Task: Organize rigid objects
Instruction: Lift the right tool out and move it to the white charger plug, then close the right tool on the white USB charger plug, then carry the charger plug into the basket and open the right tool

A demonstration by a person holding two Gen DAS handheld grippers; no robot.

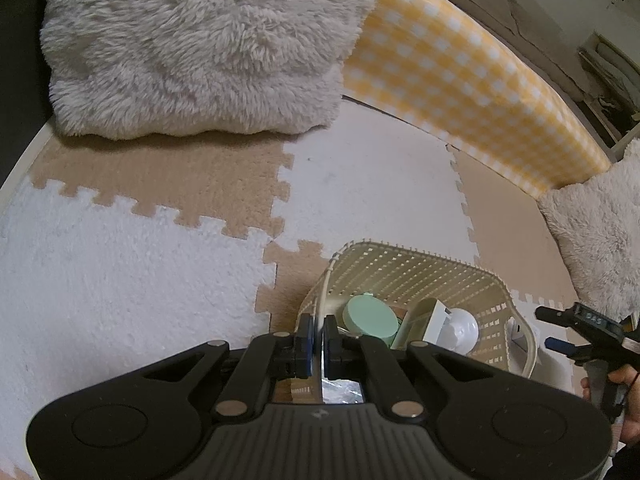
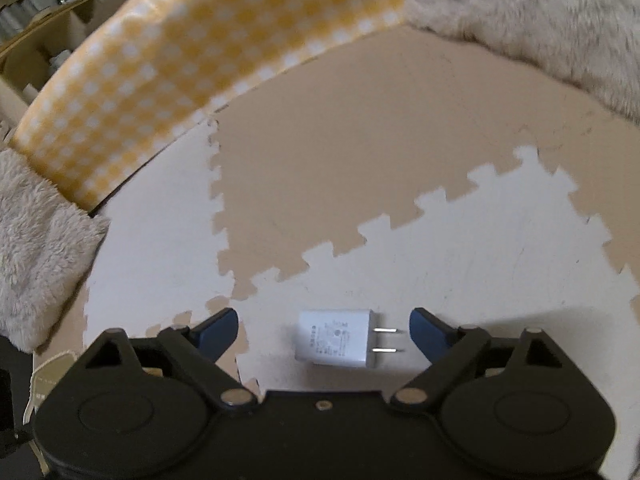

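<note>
The left gripper (image 1: 319,334) was clenched on the near rim of the cream basket (image 1: 416,270), its blue pads pinching the thin wall between them. Inside the basket lay a mint-green round tin (image 1: 370,316) and a white knob-shaped piece (image 1: 462,328). The right gripper (image 2: 324,330) was spread wide and grasped nothing; the white charger (image 2: 336,338) lay flat between its fingers on a white tile of the foam mat (image 2: 500,240), prongs toward the right finger, touching neither.
</note>
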